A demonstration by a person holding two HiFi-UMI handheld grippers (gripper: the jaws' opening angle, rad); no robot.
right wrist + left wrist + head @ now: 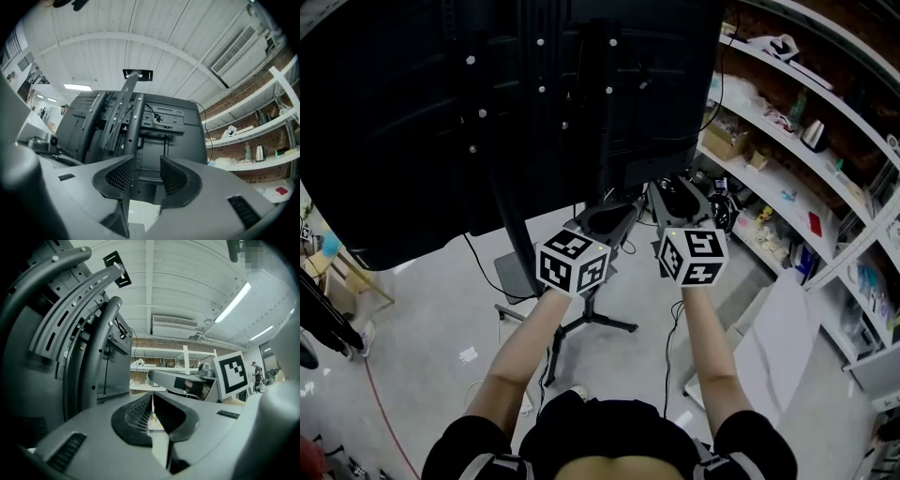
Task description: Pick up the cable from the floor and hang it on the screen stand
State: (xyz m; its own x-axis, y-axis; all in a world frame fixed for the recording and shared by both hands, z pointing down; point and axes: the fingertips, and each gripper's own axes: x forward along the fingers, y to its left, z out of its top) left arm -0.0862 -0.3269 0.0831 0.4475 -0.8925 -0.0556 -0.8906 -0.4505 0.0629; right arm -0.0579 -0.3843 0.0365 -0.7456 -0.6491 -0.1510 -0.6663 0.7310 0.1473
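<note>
Both the left gripper (153,408) and right gripper (146,174) show ribbed pads (119,176) apart.

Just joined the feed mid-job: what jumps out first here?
The dark back of the big screen on its stand fills the upper left of the head view. In front of it the left gripper and right gripper are held side by side, jaws apart and empty. Cluttered shelves line the right.

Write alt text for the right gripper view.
The right gripper has its jaws apart with nothing between them, facing the black back of a screen on its stand post. Shelves with a kettle line the brick wall at right.
</note>
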